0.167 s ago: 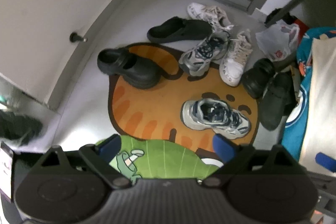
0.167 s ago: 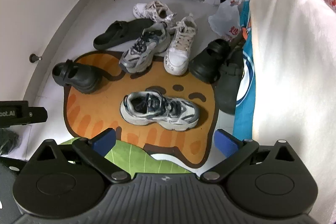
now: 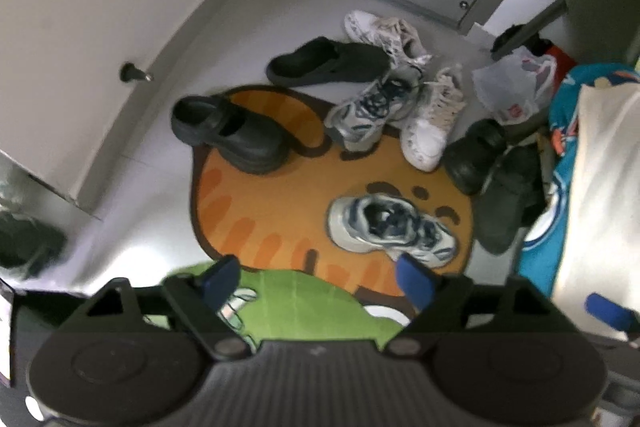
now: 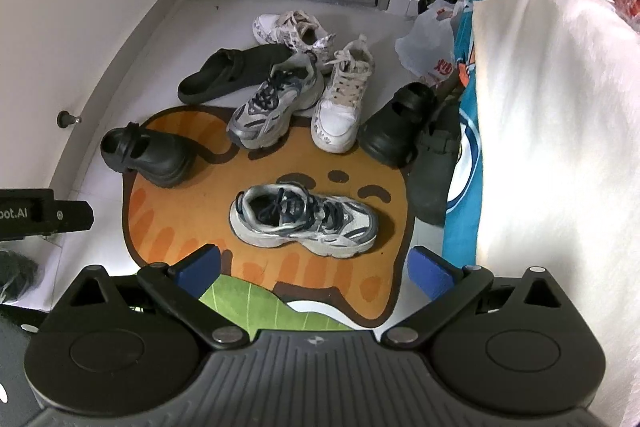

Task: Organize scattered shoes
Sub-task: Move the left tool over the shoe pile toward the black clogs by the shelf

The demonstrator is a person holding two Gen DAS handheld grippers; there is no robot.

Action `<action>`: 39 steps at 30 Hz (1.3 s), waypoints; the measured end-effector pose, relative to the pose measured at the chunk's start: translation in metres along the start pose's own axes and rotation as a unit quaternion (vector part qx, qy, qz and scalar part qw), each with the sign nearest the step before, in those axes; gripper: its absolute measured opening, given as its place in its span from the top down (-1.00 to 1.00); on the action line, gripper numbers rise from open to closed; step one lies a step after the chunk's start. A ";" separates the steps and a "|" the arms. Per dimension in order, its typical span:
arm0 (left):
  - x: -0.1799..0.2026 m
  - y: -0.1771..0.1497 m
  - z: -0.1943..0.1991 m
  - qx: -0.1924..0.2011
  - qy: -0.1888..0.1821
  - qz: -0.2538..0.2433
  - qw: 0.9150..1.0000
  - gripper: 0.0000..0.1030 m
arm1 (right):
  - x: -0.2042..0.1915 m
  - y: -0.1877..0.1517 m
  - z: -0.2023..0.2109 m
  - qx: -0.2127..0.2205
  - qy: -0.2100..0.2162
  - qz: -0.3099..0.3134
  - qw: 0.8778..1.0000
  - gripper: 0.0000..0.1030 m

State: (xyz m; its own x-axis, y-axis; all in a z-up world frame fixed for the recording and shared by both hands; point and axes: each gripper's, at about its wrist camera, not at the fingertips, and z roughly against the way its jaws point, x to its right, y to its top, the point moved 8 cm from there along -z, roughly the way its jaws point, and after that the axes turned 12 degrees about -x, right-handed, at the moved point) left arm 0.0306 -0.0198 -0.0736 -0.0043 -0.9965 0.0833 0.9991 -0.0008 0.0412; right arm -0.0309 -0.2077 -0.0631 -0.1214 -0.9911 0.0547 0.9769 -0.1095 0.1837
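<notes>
- Both grippers, left gripper (image 3: pixel 316 279) and right gripper (image 4: pixel 316 267), spread wide, holding nothing.
- Shoes unpaired: grey sneaker (image 4: pixel 304 219) mid-mat (image 4: pixel 168 223), its match (image 4: pixel 276 107) at mat's far edge.
- Risk: loose laces probably snag neighbouring white sneaker (image 4: pixel 342 103).

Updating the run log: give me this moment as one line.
phase: approach | left gripper: open, empty | right gripper: open, empty | nearest: grey sneaker on orange mat | shoes: scattered, none held
</notes>
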 end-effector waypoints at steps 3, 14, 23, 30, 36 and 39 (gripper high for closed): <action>0.009 0.006 0.001 -0.002 -0.007 -0.001 1.000 -0.66 | -0.003 0.000 0.001 0.000 -0.001 -0.006 1.000 -0.98; -0.010 -0.011 0.016 0.000 -0.085 -0.010 0.996 -0.56 | -0.017 0.000 0.006 0.000 -0.004 -0.016 1.000 -0.98; -0.027 -0.004 0.030 -0.024 -0.112 -0.003 0.993 -0.30 | -0.023 -0.001 0.015 -0.020 0.011 -0.042 0.999 -0.98; -0.053 -0.001 0.051 -0.032 -0.108 0.015 0.993 -0.29 | -0.034 0.002 0.038 -0.031 0.019 -0.070 0.997 -0.98; -0.079 0.003 0.074 -0.031 -0.095 0.032 0.994 -0.31 | -0.050 0.004 0.063 -0.031 0.017 -0.073 0.997 -0.97; -0.085 0.008 0.083 -0.016 -0.079 0.031 0.996 -0.36 | -0.056 0.015 0.076 -0.023 0.021 -0.069 0.997 -0.97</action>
State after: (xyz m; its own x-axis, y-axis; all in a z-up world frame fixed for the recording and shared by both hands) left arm 0.0355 0.0716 0.0027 0.0534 -0.9690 0.2414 0.9985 0.0548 -0.0012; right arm -0.0226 -0.1484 0.0114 -0.2491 -0.9684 -0.0091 0.9585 -0.2479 0.1408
